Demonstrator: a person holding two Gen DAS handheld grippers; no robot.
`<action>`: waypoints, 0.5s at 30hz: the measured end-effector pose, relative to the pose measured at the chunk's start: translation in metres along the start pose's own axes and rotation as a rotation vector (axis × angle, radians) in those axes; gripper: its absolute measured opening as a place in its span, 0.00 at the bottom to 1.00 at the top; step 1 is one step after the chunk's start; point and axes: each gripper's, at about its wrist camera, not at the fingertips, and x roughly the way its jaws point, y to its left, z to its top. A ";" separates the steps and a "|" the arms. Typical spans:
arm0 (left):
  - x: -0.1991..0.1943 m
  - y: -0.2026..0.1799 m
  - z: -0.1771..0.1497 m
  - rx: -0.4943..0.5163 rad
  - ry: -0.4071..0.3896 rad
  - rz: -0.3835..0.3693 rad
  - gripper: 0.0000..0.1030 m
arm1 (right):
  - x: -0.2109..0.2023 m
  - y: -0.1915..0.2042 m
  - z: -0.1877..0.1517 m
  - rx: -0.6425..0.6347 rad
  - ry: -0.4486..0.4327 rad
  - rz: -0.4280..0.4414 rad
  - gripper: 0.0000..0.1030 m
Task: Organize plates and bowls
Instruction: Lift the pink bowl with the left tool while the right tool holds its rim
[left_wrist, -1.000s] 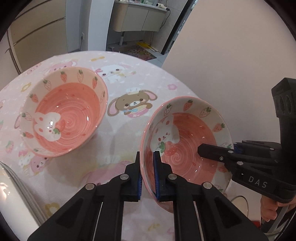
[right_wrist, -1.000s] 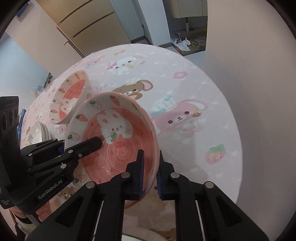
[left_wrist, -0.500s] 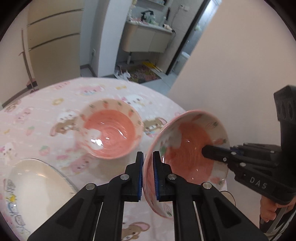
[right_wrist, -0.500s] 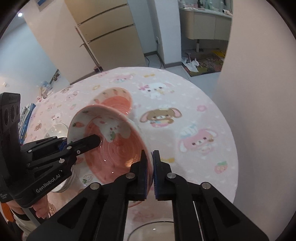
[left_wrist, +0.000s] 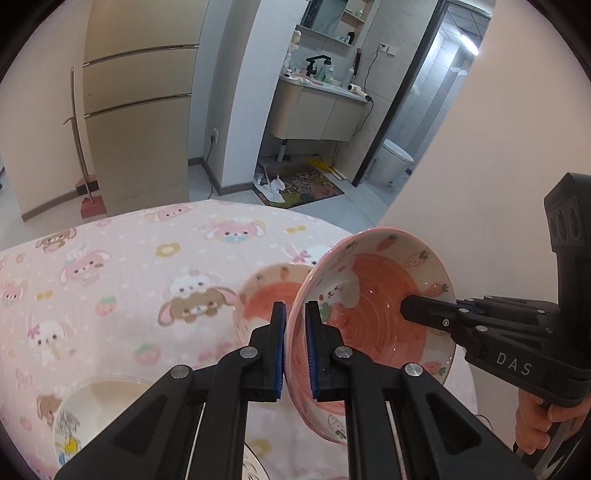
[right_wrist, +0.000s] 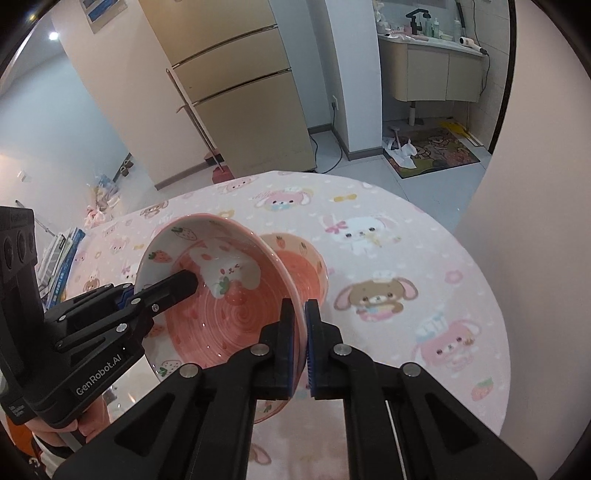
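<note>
Pink everywhere in my feeds right now. The strawberry bowl (left_wrist: 373, 317) is up in the air, tilted, and I've got it pinched from both sides: my left gripper (left_wrist: 294, 347) is clamped on the rim nearest its camera, one pad inside and one outside, and my right gripper (right_wrist: 300, 343) is clenched on the opposite rim the same way. In the left view the right tool comes in from the right edge with a fingertip poking into the bowl's orange swirl, and a hand (left_wrist: 535, 424) is wrapped around its handle.

Directly behind the held bowl sits a second strawberry bowl (right_wrist: 303, 266) on the table (right_wrist: 424, 258), which has a pink cartoon-bunny cloth on it. The lifted one overlaps it in both views, so I can't tell whether they touch. Near the left camera's bottom edge there's a cream plate (left_wrist: 99, 406) with a little drawing on its rim, lying flat on the cloth. Fridge (right_wrist: 236, 88) and bathroom in the background.
</note>
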 end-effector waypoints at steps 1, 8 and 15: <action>0.005 0.003 0.002 -0.001 -0.001 0.003 0.11 | 0.006 -0.001 0.003 0.001 0.000 -0.001 0.06; 0.036 0.017 0.002 0.014 0.025 0.037 0.11 | 0.047 -0.004 0.009 0.010 0.045 -0.018 0.07; 0.055 0.019 -0.002 0.059 0.029 0.084 0.11 | 0.060 -0.001 0.010 -0.029 0.042 -0.074 0.08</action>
